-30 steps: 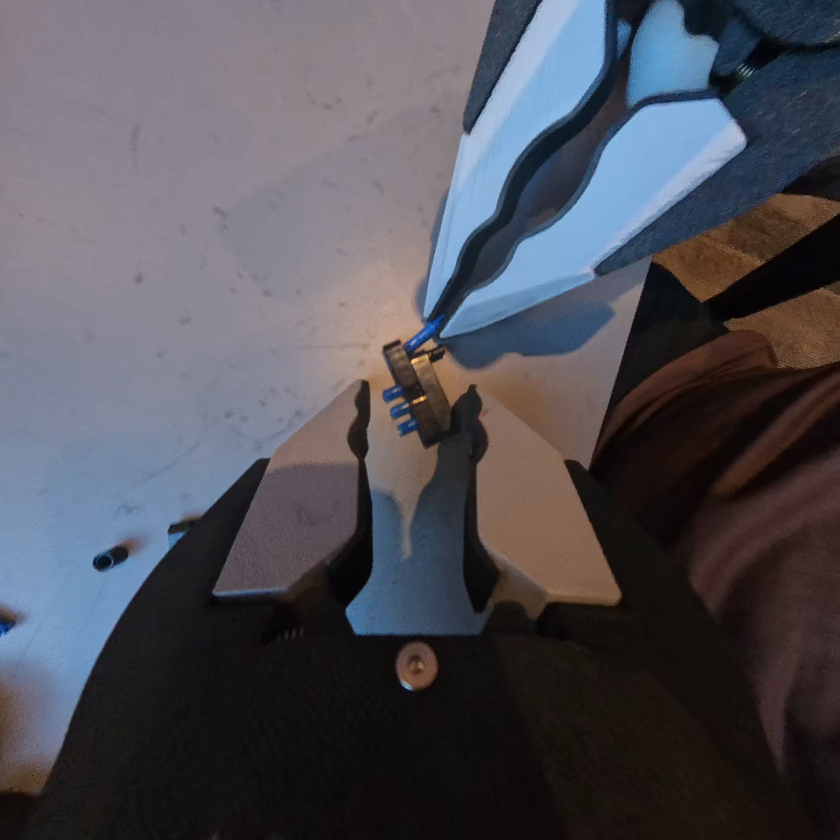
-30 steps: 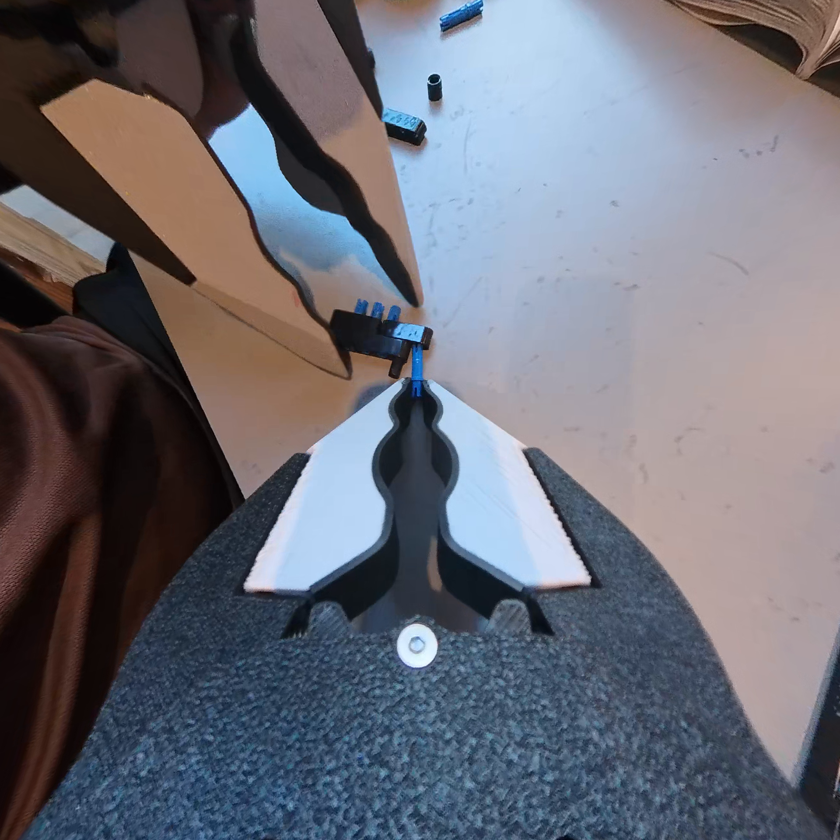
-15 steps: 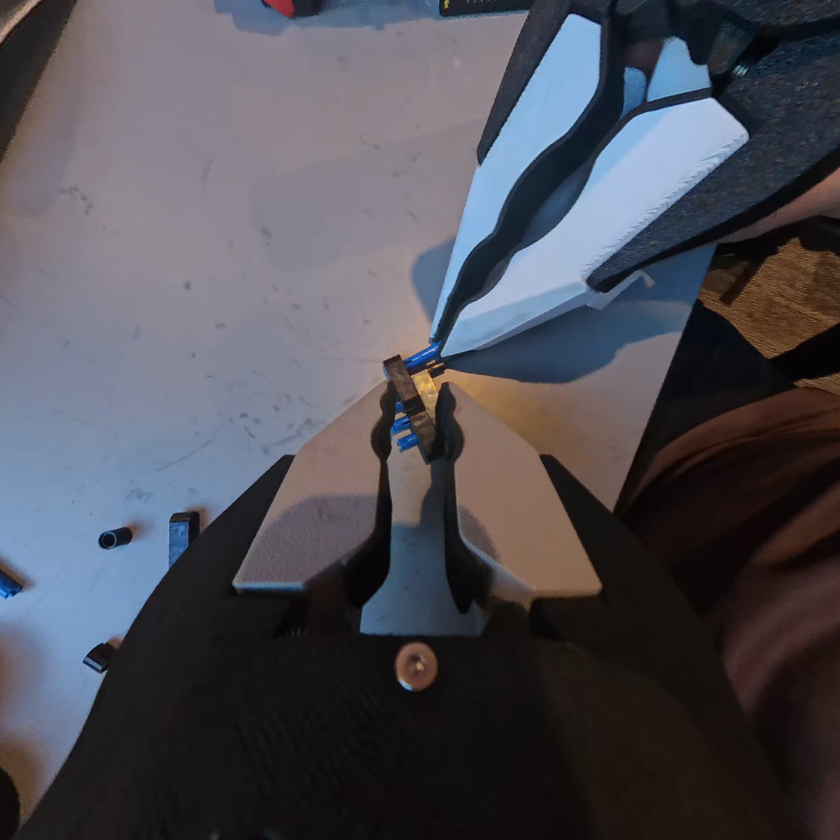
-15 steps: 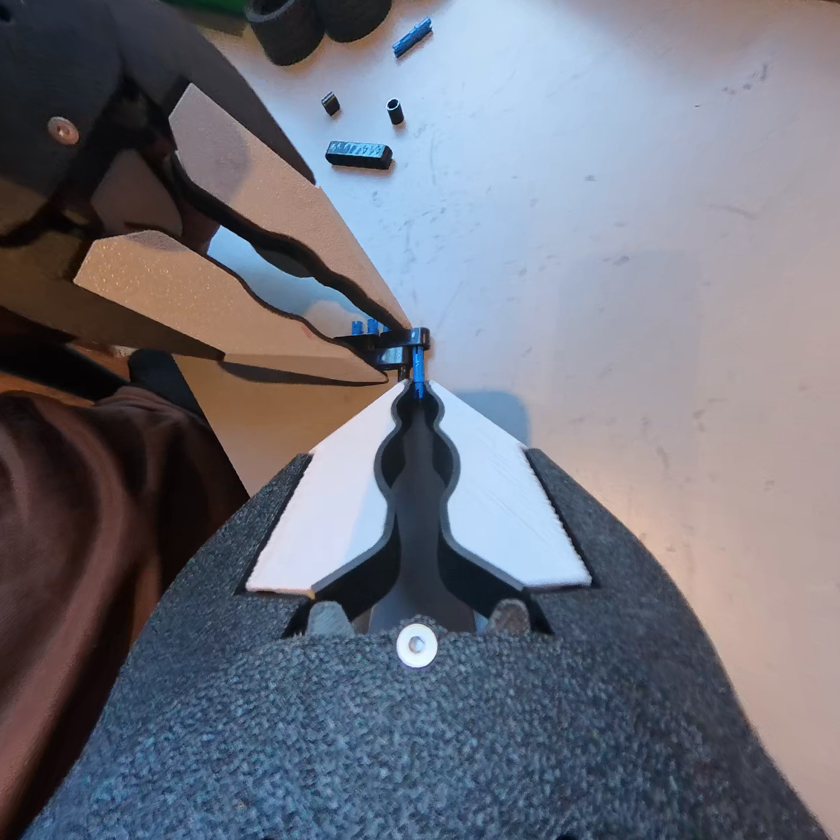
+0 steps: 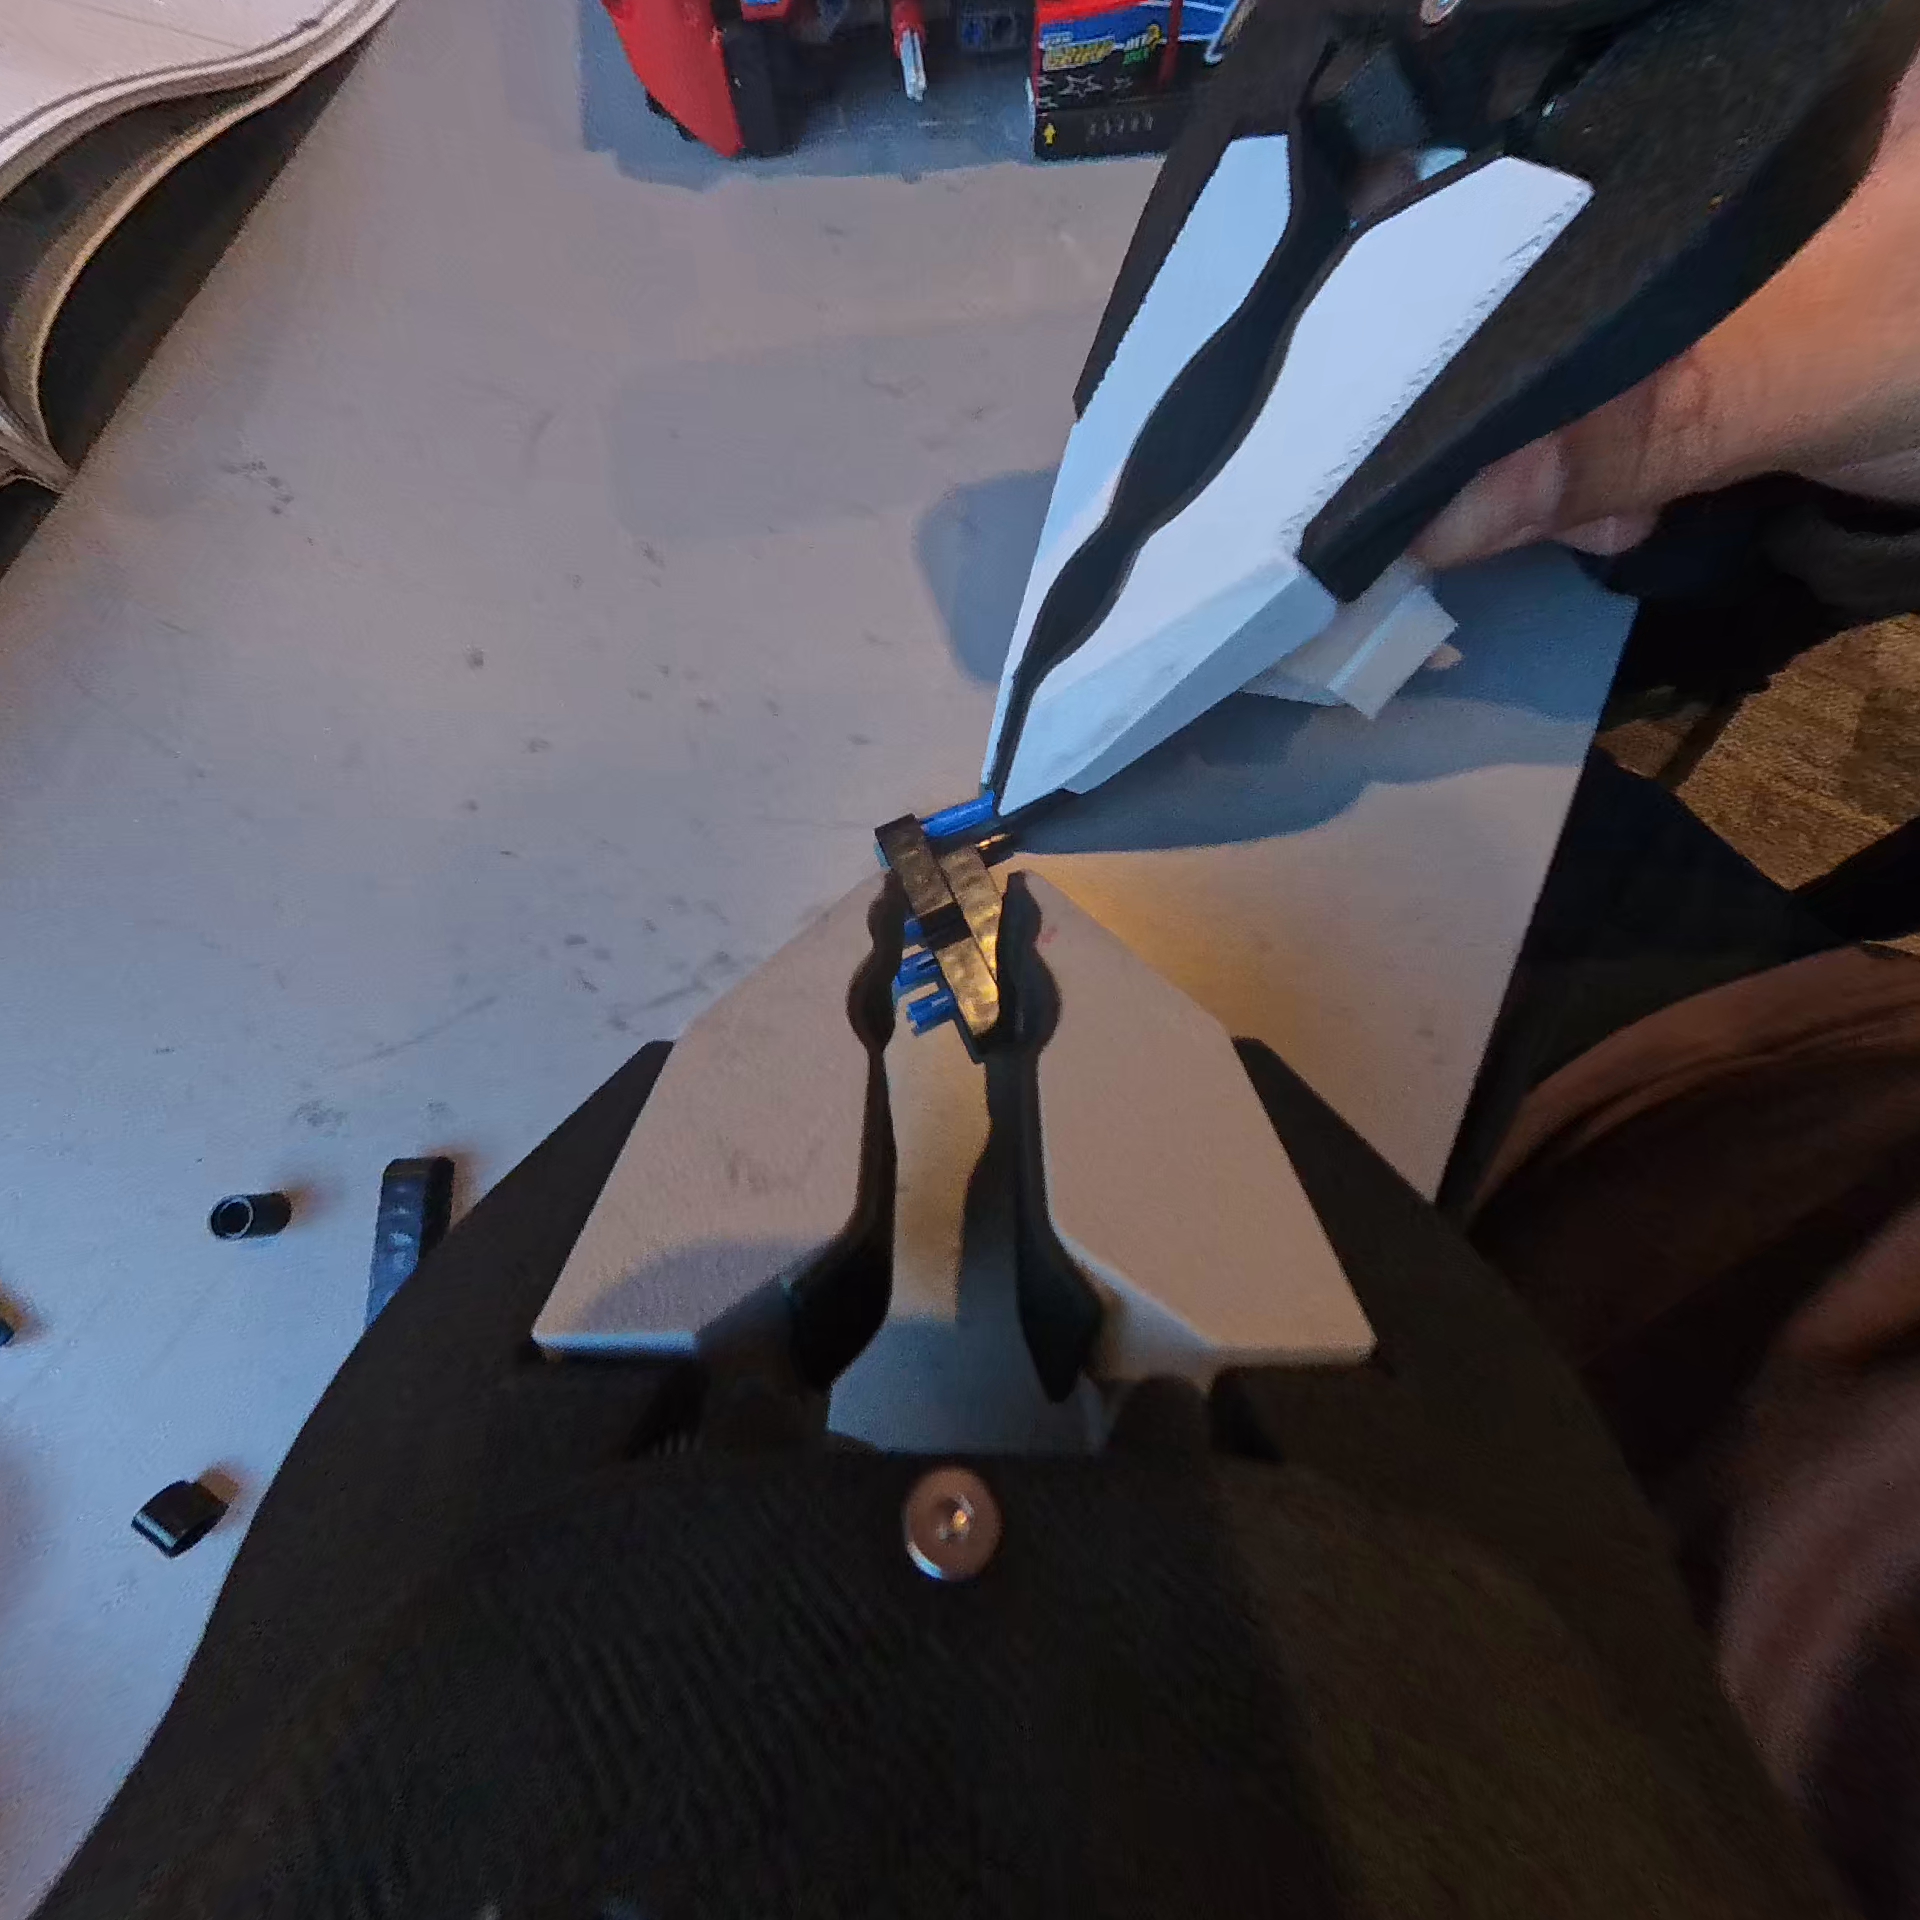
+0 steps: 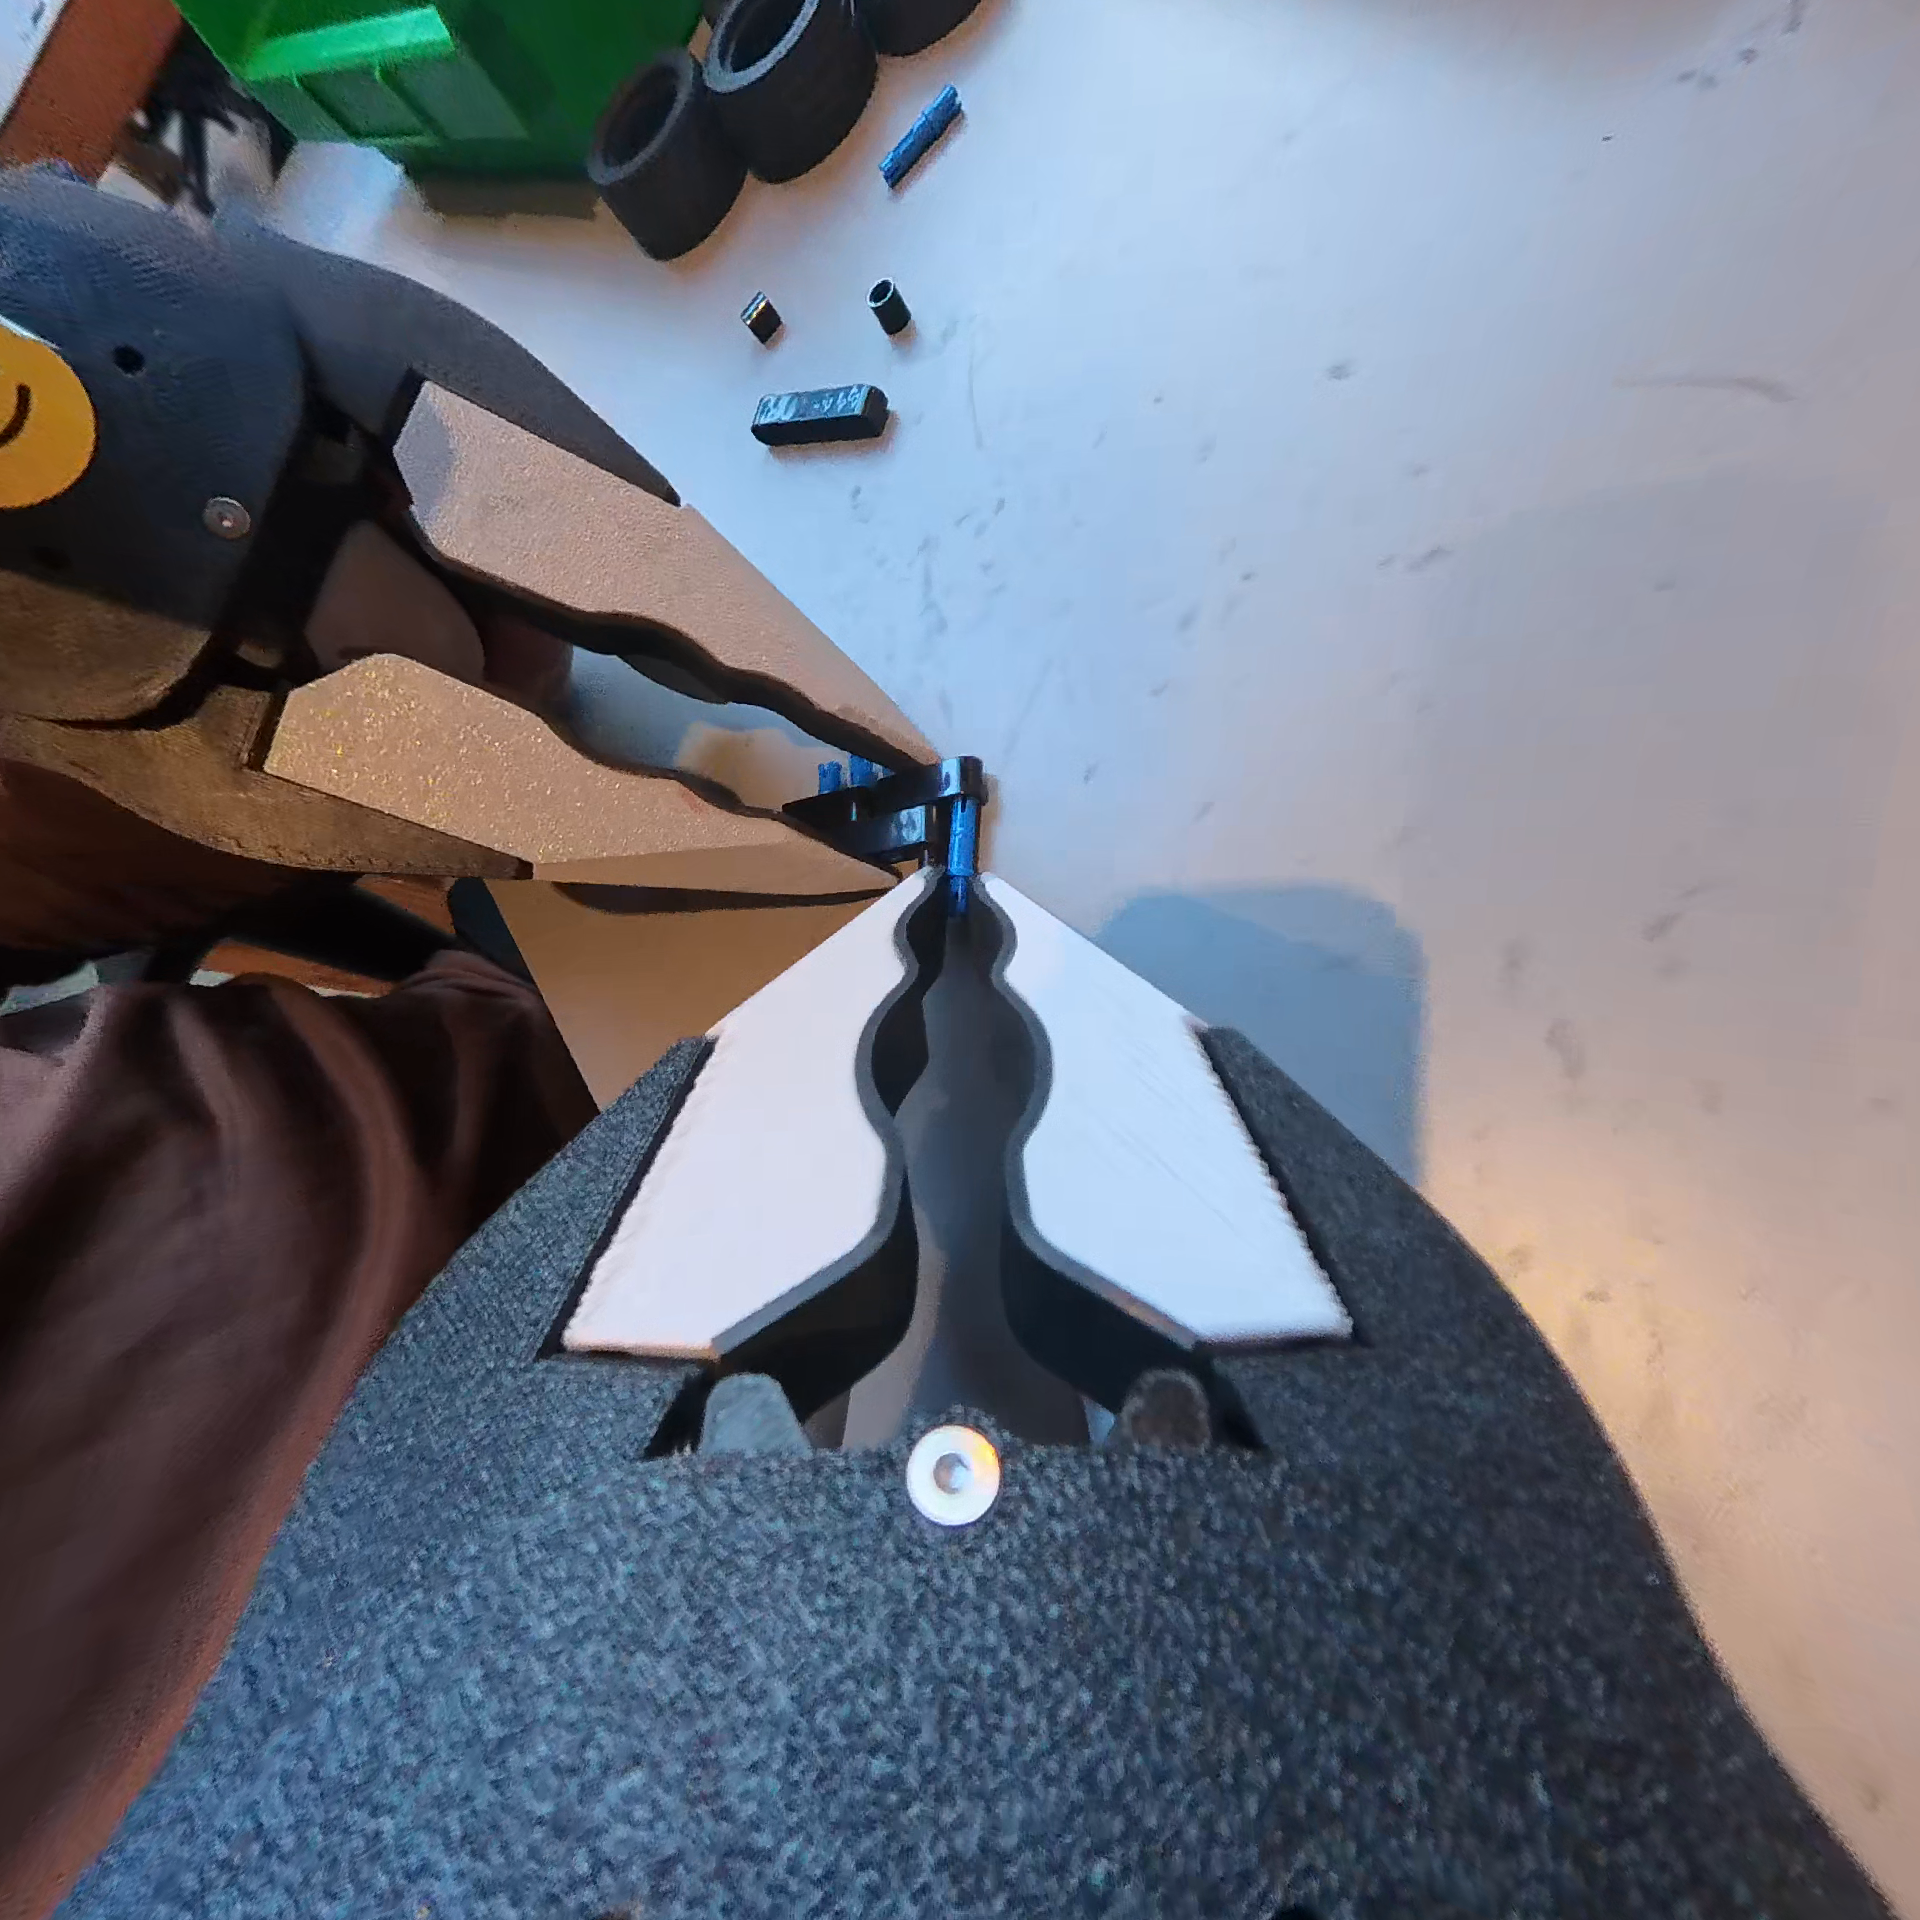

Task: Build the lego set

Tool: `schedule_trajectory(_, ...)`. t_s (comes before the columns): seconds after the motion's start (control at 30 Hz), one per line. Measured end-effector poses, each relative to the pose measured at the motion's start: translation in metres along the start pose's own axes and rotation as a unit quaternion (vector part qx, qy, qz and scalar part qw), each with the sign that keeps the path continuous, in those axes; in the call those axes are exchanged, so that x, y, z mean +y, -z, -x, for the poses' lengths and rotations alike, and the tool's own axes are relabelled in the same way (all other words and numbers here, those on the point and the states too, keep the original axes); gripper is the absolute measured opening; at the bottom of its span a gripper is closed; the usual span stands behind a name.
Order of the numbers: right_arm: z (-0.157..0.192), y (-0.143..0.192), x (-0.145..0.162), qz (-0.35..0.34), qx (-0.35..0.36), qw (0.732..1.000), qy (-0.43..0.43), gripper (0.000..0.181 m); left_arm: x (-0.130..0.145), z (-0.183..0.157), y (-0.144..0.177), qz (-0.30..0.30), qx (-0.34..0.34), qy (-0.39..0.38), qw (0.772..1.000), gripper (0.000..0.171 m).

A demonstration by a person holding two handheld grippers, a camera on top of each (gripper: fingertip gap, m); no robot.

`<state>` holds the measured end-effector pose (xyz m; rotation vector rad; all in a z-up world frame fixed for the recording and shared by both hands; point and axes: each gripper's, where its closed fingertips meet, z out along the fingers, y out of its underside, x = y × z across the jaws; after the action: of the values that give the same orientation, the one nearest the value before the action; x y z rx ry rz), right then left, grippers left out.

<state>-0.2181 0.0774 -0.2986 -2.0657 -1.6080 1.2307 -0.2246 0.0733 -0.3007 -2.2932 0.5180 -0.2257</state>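
Black beam [image 5: 948, 940] in L gripper [image 5: 943, 894]; R gripper [image 6: 954, 883] pinching blue pin [image 6: 960, 831].

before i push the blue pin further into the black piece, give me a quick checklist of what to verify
1. Left gripper shut on the black piece: ok.
2. Right gripper shut on the blue pin: ok, held at its very tip.
3. Pin meets the hole at the end of the black piece: ok, its far end sits in the ring in the right wrist view.
4. Pin fully seated: not ok, much of its length still shows.
5. Pin square to the piece: cannot tell.
6. Table around the work free of loose parts: ok, the small black parts lie well away.
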Motion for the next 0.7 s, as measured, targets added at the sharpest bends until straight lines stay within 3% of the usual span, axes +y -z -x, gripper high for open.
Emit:
schedule_trajectory(0.4, -0.0007, -0.0026, -0.0023, 0.023, 0.039, 0.985, 0.164, 0.002, 0.0011, 0.0027, 0.0010, 0.000, 0.028, -0.027, 0.999, 0.017)
schedule_trajectory(0.6, 0.0005, -0.0035, -0.0010, 0.033, 0.044, 0.976, 0.211, 0.002, 0.0021, 0.0019, 0.0028, -0.003, 0.042, -0.062, 0.997, 0.017)
schedule_trajectory(0.7, 0.0015, -0.0043, -0.0009, 0.036, 0.021, 0.981, 0.189, 0.002, 0.0028, 0.0014, 0.0038, -0.004, 0.051, -0.072, 0.996, 0.016)
